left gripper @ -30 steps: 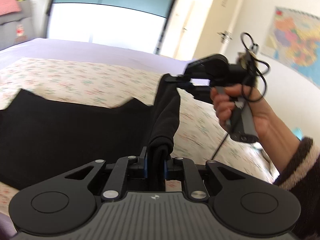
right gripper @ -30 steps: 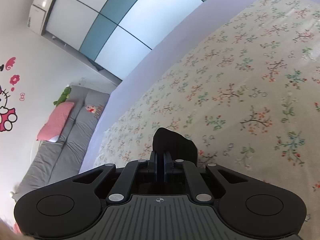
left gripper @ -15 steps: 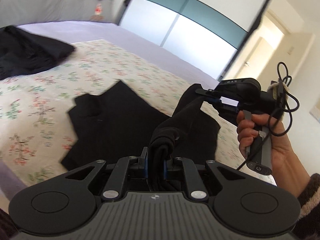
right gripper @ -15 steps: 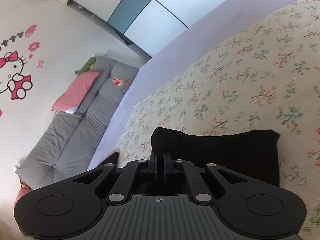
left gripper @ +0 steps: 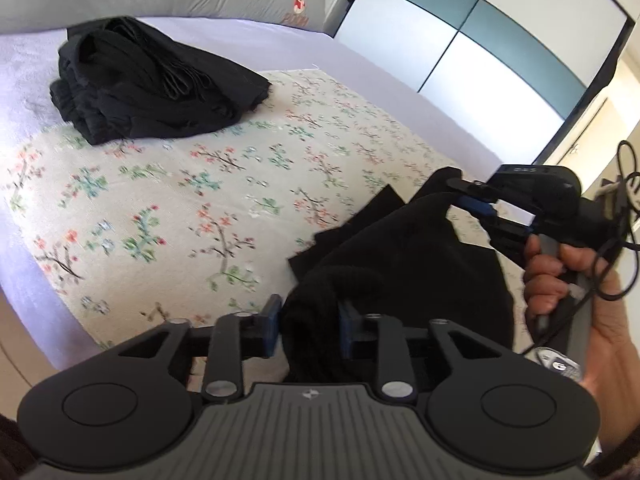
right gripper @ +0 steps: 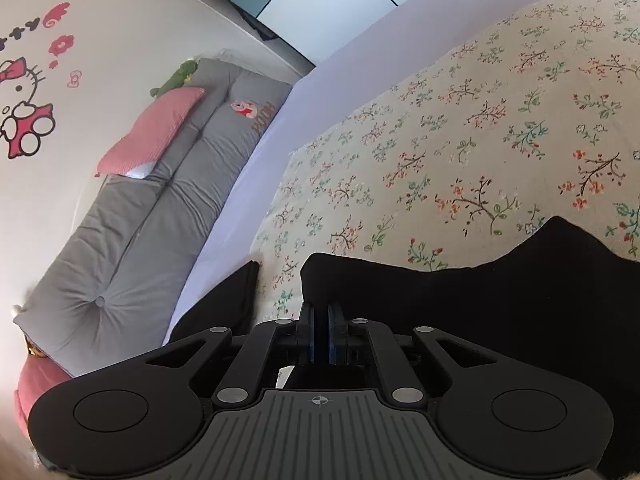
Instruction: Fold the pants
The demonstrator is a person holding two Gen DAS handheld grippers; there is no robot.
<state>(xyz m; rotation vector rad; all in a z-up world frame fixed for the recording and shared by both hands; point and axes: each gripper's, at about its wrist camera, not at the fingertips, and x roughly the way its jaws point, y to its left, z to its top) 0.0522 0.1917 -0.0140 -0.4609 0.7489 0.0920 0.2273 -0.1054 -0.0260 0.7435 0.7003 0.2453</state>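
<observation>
Heap of dark clothes [left gripper: 148,80] upper left, on floral bedspread [left gripper: 168,216]. Lower centre, left gripper [left gripper: 308,322] opening, jaws spread, black pants [left gripper: 404,264] bunched loosely between them. At right, right gripper [left gripper: 468,200] in hand [left gripper: 580,292], jaws nearly closed but easing apart, pinching pants' upper edge. Pants draped at centre right.

Floral bedspread [left gripper: 168,208] bare at centre — heap of dark clothes [left gripper: 152,84] blocks far corner.
</observation>
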